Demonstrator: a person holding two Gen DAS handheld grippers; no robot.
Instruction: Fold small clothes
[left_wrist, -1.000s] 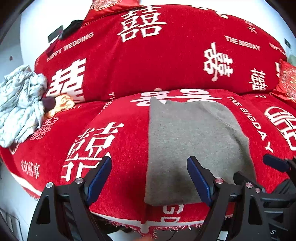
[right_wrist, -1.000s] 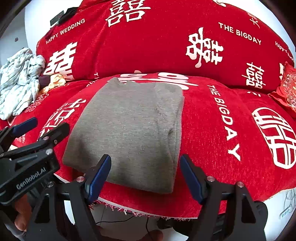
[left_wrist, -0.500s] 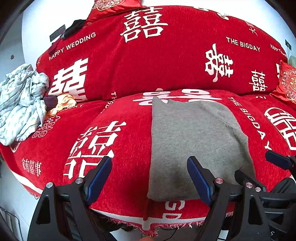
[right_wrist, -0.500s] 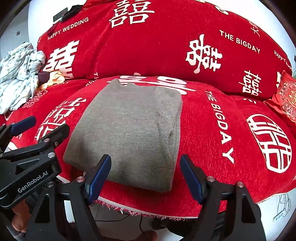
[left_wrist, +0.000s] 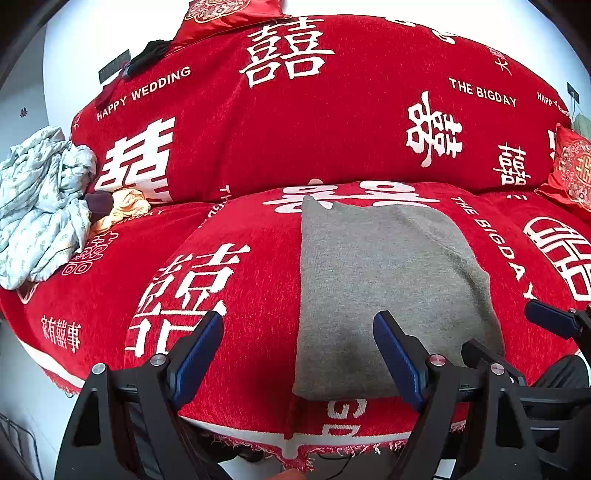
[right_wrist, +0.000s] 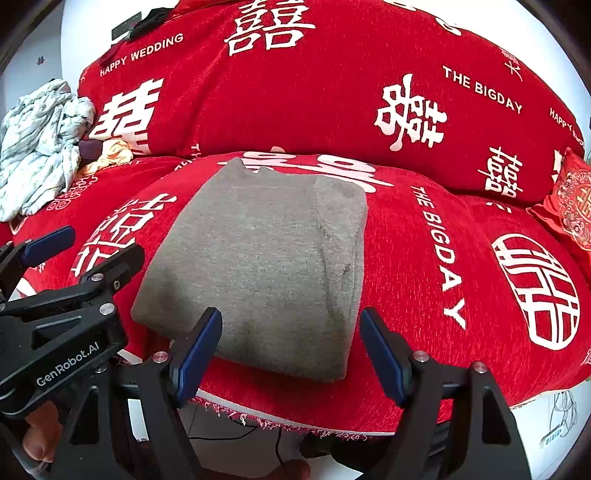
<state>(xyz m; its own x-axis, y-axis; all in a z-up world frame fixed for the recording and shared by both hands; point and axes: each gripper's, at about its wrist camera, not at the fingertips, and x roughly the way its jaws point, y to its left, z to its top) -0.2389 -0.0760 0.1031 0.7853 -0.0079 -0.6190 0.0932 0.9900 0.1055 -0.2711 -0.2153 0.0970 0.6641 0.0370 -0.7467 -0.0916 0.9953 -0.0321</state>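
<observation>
Nearest the cameras, both tongs stood apart with nothing between their blue pads. The left tongs (left_wrist: 297, 341) hovered over the front edge of the sofa (left_wrist: 332, 122), their right pad above the near left part of the garment (left_wrist: 384, 280). The right tongs (right_wrist: 290, 341) hovered over the garment's near right corner. In the right wrist view the left tongs (right_wrist: 55, 251) showed at the lower left, their body marked "GenRobot.AI", with a hand (right_wrist: 37, 439) below it.

The garment (right_wrist: 266, 258), grey and folded into a rough rectangle, lay flat on the middle seat cushion. Its long axis ran from the seat's front edge back toward the backrest; a small notch showed in its far edge. A folded layer ran along its right side.

The red sofa cover carried white double-happiness characters. "THE BIGDAY" ran down the seat just right of the garment and again across the backrest; "HAPPY WEDDING" stood at the backrest's upper left.

Farther left, a crumpled pale cloth (left_wrist: 40, 199) lay heaped on the seat end, with a yellow cloth (left_wrist: 123, 208) beside it. A red cushion (left_wrist: 570, 168) sat at the far right.
</observation>
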